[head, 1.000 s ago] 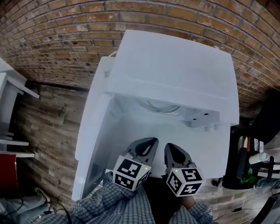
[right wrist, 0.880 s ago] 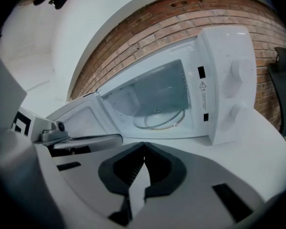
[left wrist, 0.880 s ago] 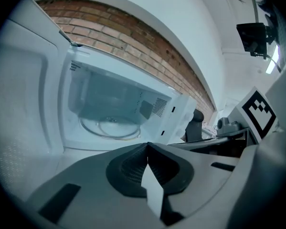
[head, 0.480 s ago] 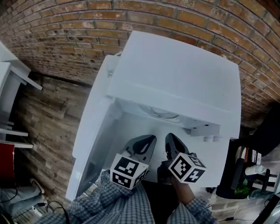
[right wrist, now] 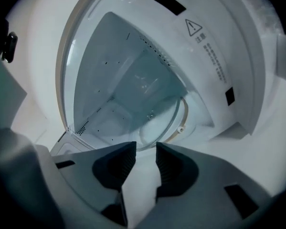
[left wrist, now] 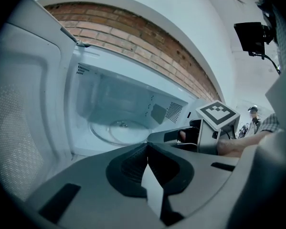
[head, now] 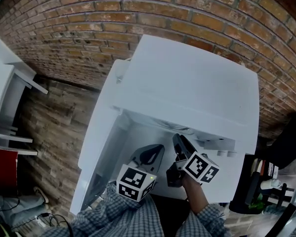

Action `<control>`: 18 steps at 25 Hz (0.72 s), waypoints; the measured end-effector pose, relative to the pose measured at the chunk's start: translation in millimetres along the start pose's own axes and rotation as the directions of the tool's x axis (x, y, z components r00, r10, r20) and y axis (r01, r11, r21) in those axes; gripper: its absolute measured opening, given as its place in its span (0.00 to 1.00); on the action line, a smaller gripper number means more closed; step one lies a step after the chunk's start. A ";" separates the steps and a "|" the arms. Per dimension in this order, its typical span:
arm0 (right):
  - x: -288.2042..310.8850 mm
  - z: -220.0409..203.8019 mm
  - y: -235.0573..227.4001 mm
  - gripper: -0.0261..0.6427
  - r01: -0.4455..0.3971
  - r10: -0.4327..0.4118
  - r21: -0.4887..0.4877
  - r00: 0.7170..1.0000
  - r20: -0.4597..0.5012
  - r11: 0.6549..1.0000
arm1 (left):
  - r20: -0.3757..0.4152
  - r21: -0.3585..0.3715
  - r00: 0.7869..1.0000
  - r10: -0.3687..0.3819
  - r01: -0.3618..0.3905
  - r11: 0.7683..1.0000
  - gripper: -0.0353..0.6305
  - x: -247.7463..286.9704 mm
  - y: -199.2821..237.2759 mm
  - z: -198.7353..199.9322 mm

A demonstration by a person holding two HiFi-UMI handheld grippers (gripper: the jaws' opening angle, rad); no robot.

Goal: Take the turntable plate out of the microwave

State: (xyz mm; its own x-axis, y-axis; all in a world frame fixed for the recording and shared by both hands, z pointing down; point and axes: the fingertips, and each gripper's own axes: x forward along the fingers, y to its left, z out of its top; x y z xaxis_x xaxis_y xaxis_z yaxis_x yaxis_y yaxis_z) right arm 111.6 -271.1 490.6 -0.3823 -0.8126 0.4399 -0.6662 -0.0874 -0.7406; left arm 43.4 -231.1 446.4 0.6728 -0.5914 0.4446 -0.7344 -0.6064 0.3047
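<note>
The white microwave (head: 187, 78) stands with its door (head: 96, 152) swung open to the left. Inside the cavity the clear glass turntable plate (left wrist: 121, 130) lies flat on its ring; the rolled right gripper view shows this plate (right wrist: 162, 123) too. My left gripper (head: 158, 149) hovers at the opening, jaws shut and empty (left wrist: 147, 148). Beside it, my right gripper (head: 176, 138) reaches a little further toward the cavity. Its jaws have just been opening and stand apart (right wrist: 146, 149) with nothing between them, short of the plate. Its marker cube (left wrist: 217, 112) shows in the left gripper view.
A red brick wall (head: 63, 28) rises behind the microwave. A white shelf unit (head: 9, 98) stands at the left over wooden boards (head: 54, 127). Dark gear and bottles (head: 271, 177) crowd the right edge. A warning label (right wrist: 207, 42) marks the front frame.
My right gripper has pushed forward toward the cavity and rolled, its marker cube now tilted. The left gripper has hardly shifted and stays closed.
</note>
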 end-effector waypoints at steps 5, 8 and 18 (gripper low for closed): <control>7.8 3.3 -12.2 0.21 0.054 -0.055 0.051 0.998 0.022 0.997 | -0.015 0.001 1.000 -0.008 0.008 1.000 0.07 5.8 2.3 -0.9; 11.4 9.7 -16.0 0.21 0.071 -0.075 0.071 0.996 0.056 0.995 | -0.029 -0.001 0.999 -0.020 0.020 1.000 0.07 9.9 1.8 -3.5; 30.4 19.0 -19.8 0.21 0.160 -0.160 0.073 0.987 0.001 0.984 | -0.057 -0.009 0.997 -0.043 0.042 0.999 0.07 18.8 4.0 -7.0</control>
State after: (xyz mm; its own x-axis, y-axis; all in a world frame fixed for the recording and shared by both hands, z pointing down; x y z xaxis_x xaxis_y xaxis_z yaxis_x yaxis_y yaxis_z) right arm 125.3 -304.9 509.0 -0.2696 -0.7889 0.5522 -0.6700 -0.2582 -0.6960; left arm 52.5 -240.9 461.8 0.6973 -0.5337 0.4784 -0.7061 -0.6261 0.3308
